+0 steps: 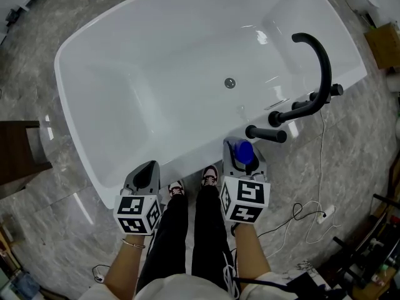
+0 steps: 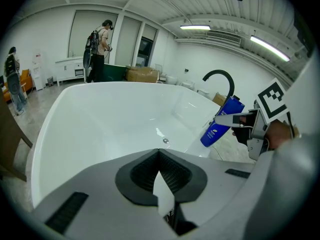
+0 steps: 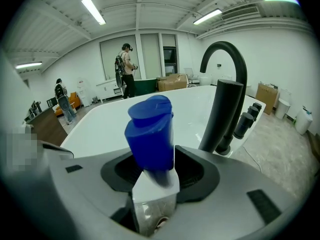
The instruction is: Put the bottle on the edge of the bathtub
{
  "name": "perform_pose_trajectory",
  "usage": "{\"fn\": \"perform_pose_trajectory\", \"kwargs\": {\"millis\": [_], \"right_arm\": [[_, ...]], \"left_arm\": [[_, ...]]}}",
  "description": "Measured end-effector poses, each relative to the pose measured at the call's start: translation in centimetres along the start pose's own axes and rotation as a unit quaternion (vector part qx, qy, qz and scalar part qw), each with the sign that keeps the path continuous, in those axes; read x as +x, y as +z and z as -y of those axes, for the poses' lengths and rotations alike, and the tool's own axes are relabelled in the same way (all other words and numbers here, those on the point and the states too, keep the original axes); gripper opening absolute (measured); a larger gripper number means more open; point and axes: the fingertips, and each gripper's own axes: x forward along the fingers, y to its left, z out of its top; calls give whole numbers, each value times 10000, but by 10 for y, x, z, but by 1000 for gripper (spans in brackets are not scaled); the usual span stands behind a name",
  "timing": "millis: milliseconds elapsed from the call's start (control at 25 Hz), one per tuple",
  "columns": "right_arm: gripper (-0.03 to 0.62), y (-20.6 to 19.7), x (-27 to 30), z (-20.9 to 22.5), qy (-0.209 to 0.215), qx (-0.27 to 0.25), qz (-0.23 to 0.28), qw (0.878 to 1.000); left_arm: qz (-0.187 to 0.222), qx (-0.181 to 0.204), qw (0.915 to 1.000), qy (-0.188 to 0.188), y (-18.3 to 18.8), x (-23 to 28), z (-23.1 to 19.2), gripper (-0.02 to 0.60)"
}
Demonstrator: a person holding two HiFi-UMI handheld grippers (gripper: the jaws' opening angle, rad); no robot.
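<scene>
A blue bottle (image 1: pixel 244 150) with a blue cap stands tilted between the jaws of my right gripper (image 1: pixel 243 146), which is shut on it just over the near rim of the white bathtub (image 1: pixel 187 161). In the left gripper view the bottle (image 2: pixel 220 126) leans with its base down by the tub's edge, the right gripper's fingers (image 2: pixel 239 119) across its upper half. In the right gripper view the bottle (image 3: pixel 150 134) fills the middle. My left gripper (image 1: pixel 147 167) hovers at the rim to the left, shut and holding nothing.
A black arched faucet (image 1: pixel 315 74) with handles stands on the tub's right rim, close to the bottle. The drain (image 1: pixel 230 83) lies at the tub's bottom. A white cable (image 1: pixel 306 214) trails on the marble floor. Dark wooden furniture (image 1: pixel 19 149) stands left. Two people (image 2: pixel 102 44) stand far behind the tub.
</scene>
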Motion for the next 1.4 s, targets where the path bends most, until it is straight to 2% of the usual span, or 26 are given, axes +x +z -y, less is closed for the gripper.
{"fn": "perform_pose_trajectory", "kwargs": {"millis": [640,960,1160,1400], "right_arm": [[221,1,-13,3,-36,26,35,10000],[233,5,-21,-2,-159,-31,21,9999],[233,14,-30,-1,-185,135,77,9997],[233,23,-43,-3,-131,39,51,9999]], "left_arm": [[67,66,9999,-92,8,-10,11,6],[205,297,9991,-206,32,-22,16,6],[246,316,9990,-210,46,-35,14,6],[309,324,9988,-212,59,-48,18,6]]}}
